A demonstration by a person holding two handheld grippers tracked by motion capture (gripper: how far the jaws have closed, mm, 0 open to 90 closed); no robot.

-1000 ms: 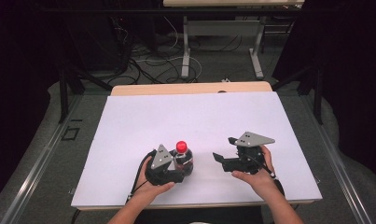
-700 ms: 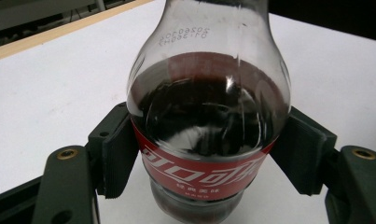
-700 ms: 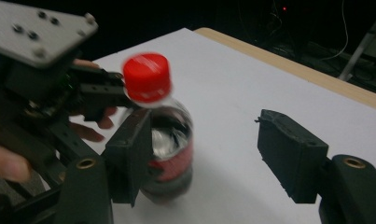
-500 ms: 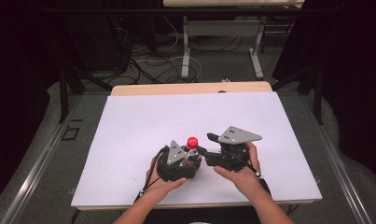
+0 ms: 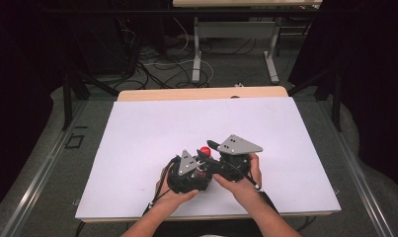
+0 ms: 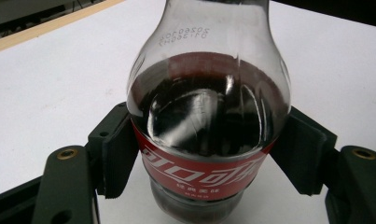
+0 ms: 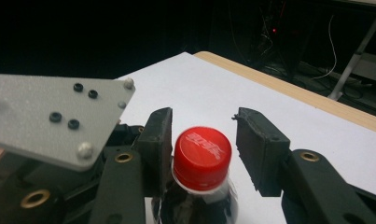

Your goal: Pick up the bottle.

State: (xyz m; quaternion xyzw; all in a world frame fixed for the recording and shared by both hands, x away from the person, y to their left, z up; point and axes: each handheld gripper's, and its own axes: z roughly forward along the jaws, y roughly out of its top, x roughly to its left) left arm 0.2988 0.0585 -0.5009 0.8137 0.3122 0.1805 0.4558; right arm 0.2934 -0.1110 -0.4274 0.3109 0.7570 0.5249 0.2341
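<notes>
Closing right gripper [image 7: 202, 135] jaws around red cap [image 7: 203, 156], left pad touching, right pad just clear | left gripper [image 6: 206, 161] clamped on cola bottle [image 6: 209, 116] at label | next: finish pinch, then twist cap off.

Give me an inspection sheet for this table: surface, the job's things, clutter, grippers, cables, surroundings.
Surface: white table top with a wooden far edge, bare apart from the work.
Job's things: cola bottle, upright, dark drink inside, red label, red cap on.
Clutter: nothing seen.
Grippers: left hand-held gripper clamped on the bottle's body at the label; right hand-held gripper has its jaws either side of the cap and has just been closing, with a gap showing on one side, so no grip yet.
Cables: a black cable trails from the left gripper; loose wires on the floor beyond the table.
Surroundings: dark room, desk legs behind.
</notes>
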